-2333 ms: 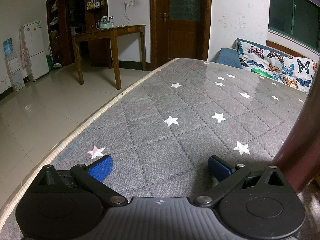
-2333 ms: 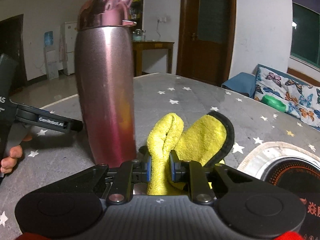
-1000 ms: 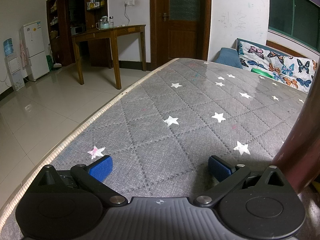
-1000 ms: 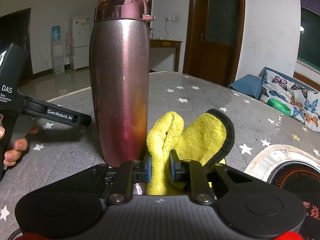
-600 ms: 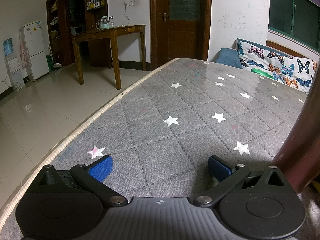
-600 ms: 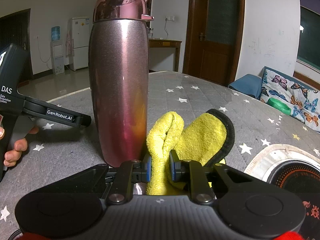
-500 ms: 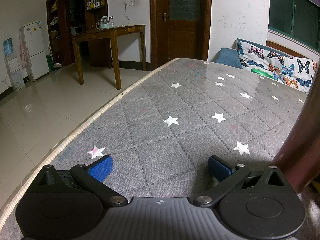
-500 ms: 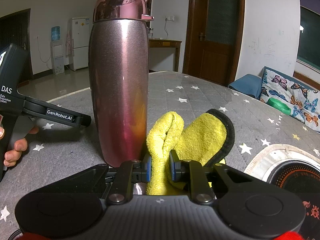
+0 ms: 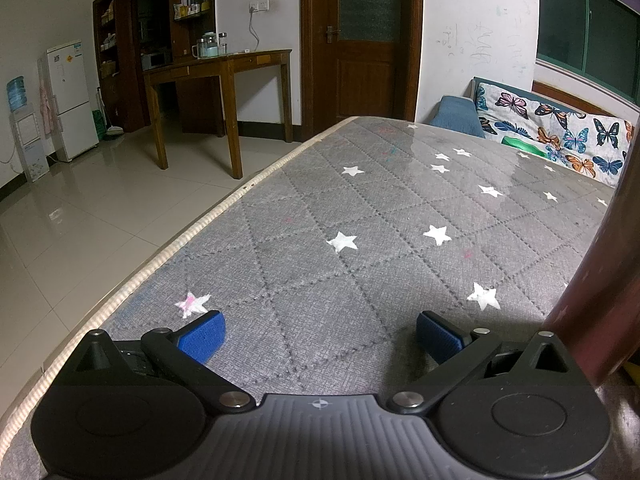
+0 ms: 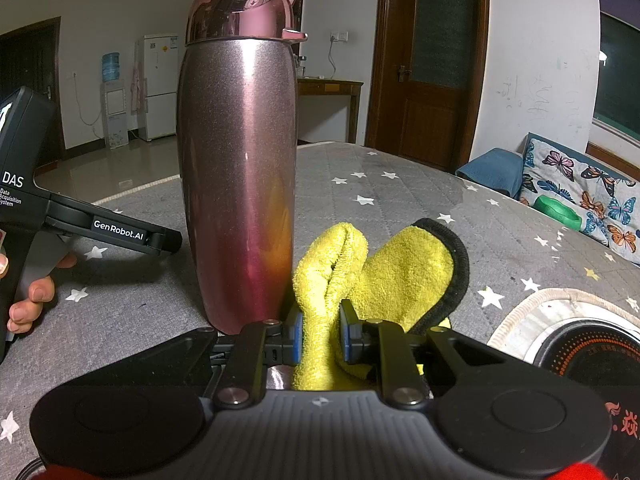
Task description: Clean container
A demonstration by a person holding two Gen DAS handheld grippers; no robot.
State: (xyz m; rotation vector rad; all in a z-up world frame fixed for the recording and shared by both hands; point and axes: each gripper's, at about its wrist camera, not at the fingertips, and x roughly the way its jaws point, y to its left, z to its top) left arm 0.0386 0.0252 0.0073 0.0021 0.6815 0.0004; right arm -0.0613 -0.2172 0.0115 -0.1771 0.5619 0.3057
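Note:
A tall pink metal bottle with a shiny flip lid stands upright on the grey star-patterned mattress. My right gripper is shut on a folded yellow cloth, which sits just right of the bottle's base. My left gripper is open and empty, low over the mattress; the bottle's side fills the right edge of its view. In the right wrist view the left gripper shows to the left of the bottle, apart from it.
An induction cooker on a round mat lies at the right. A green item rests by the butterfly pillow. The mattress edge drops to a tiled floor at the left. A wooden table stands beyond.
The right gripper with the cloth has shifted slightly, so the bottle sits more central and upright in its view. The left gripper has not moved.

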